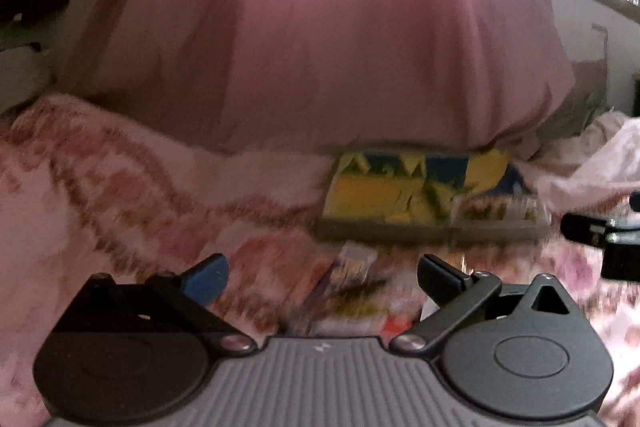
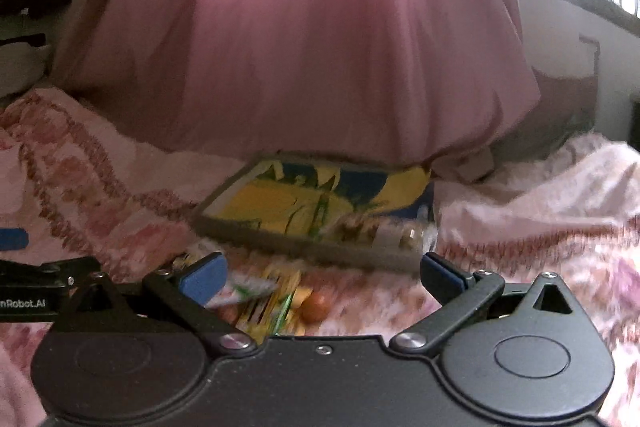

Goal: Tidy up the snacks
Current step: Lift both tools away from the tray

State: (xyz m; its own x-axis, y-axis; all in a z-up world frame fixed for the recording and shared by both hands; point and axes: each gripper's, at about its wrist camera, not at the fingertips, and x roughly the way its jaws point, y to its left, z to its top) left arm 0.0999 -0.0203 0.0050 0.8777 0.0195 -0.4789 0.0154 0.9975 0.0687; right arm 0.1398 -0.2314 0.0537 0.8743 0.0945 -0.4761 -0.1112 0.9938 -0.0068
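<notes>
Pink floral bedspread (image 2: pixel 520 211) carries a tray (image 2: pixel 304 243) of yellow snack packets (image 2: pixel 280 207) below the curtain (image 2: pixel 320 47). Both the left gripper (image 1: pixel 320 277) and the right gripper (image 2: pixel 322 275) gape empty; only the right view shows orange snacks (image 2: pixel 314 307) loose near the tray's front edge.

Pink floral bedspread (image 2: pixel 520 211): tray (image 2: pixel 304 245), loose snack packets (image 2: pixel 256 299).

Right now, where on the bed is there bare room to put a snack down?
Free: the floral blanket right of the tray, and the blanket left of it, below the pink curtain. Crowded: the strip in front of the tray, where loose snack packets lie, and the tray's right end. Blur hides small things.
</notes>
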